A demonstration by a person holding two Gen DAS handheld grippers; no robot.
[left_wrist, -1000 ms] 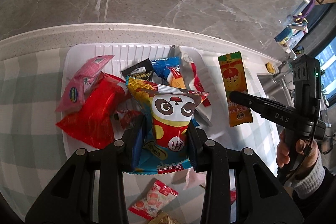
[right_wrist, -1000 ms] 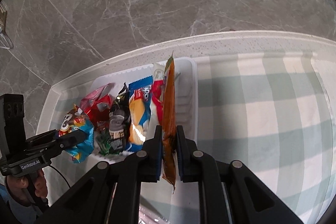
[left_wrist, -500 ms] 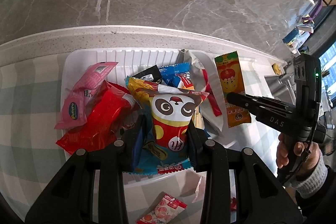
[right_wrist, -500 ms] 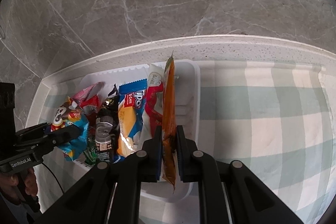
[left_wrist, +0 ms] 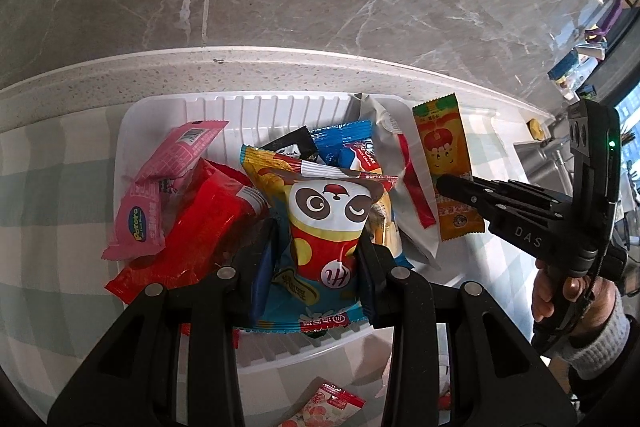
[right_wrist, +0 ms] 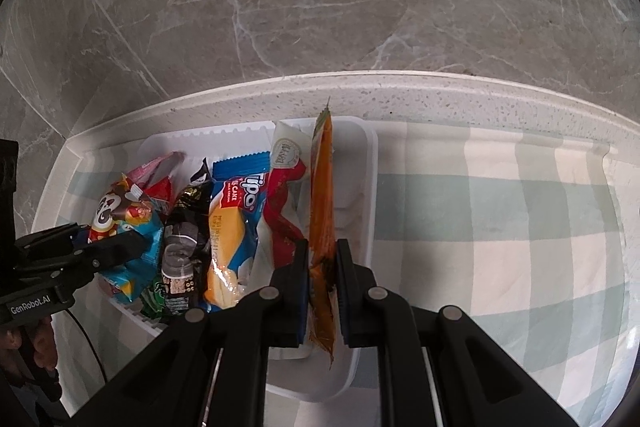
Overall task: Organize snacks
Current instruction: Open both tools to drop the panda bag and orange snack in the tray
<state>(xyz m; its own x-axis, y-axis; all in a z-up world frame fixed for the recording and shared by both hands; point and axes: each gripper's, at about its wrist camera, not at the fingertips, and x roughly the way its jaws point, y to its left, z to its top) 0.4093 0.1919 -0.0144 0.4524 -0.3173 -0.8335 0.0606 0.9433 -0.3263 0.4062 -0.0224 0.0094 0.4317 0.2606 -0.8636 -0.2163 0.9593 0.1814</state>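
My left gripper (left_wrist: 316, 259) is shut on a panda snack bag (left_wrist: 326, 227), held upright over the middle of the white tray (left_wrist: 160, 111). In the right wrist view my right gripper (right_wrist: 322, 259) is shut on a flat orange packet (right_wrist: 322, 195), held edge-on over the tray's right end (right_wrist: 370, 187). That orange packet (left_wrist: 444, 163) and the right gripper (left_wrist: 472, 193) also show at the right of the left wrist view. The tray holds a pink pack (left_wrist: 160, 187), a red bag (left_wrist: 204, 227), a blue cake pack (right_wrist: 234, 219), a black packet (right_wrist: 186, 227) and a white-red pouch (right_wrist: 284, 195).
The tray sits on a green-and-white checked cloth (right_wrist: 500, 219) against a speckled counter lip (right_wrist: 440, 91) and a grey marble wall. A small pink-white snack (left_wrist: 332, 403) lies on the cloth in front of the tray. A person's hand (left_wrist: 568, 299) holds the right gripper.
Both grippers have come closer to the tray and slightly lower. The orange packet moved from beside the tray to over its right end. The panda bag now hangs over the tray's middle.
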